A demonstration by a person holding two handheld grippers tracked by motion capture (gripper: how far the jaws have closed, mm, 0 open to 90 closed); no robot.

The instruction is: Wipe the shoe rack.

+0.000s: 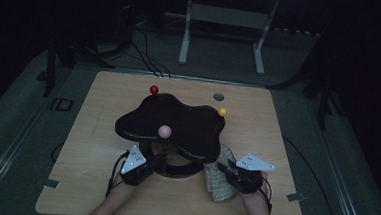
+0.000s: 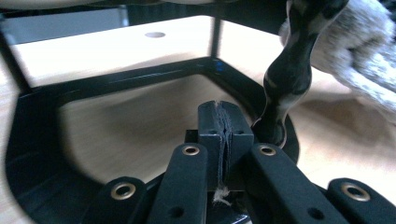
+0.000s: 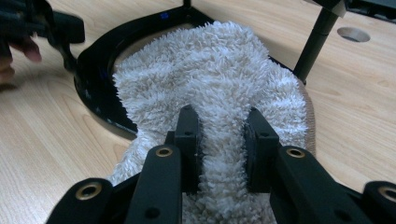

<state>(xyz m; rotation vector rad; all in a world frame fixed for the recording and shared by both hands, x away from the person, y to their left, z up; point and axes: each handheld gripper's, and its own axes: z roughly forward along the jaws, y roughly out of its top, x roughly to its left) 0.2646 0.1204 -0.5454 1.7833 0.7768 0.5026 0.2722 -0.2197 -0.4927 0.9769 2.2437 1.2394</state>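
A black stand with a cloud-shaped top [image 1: 177, 122] rises on a twisted post [image 2: 289, 70] from a black ring base [image 2: 116, 84]. Pink [image 1: 164, 131], red [image 1: 154, 90] and yellow [image 1: 222, 111] balls sit on or by the top. My left gripper [image 1: 151, 164] [image 2: 225, 128] is at the base's left side, jaws pressed together with nothing between them but a frayed thread. A white fluffy cloth [image 1: 215, 181] [image 3: 219, 70] lies over the base's right edge. My right gripper [image 1: 225, 170] [image 3: 219, 126] pinches a raised fold of it.
The wooden table [image 1: 99, 182] has a round hole [image 1: 218, 96] at the back right. A thin black leg of the stand [image 3: 315, 42] stands beside the cloth. A white frame [image 1: 224, 19] and cables lie on the dark floor beyond the table.
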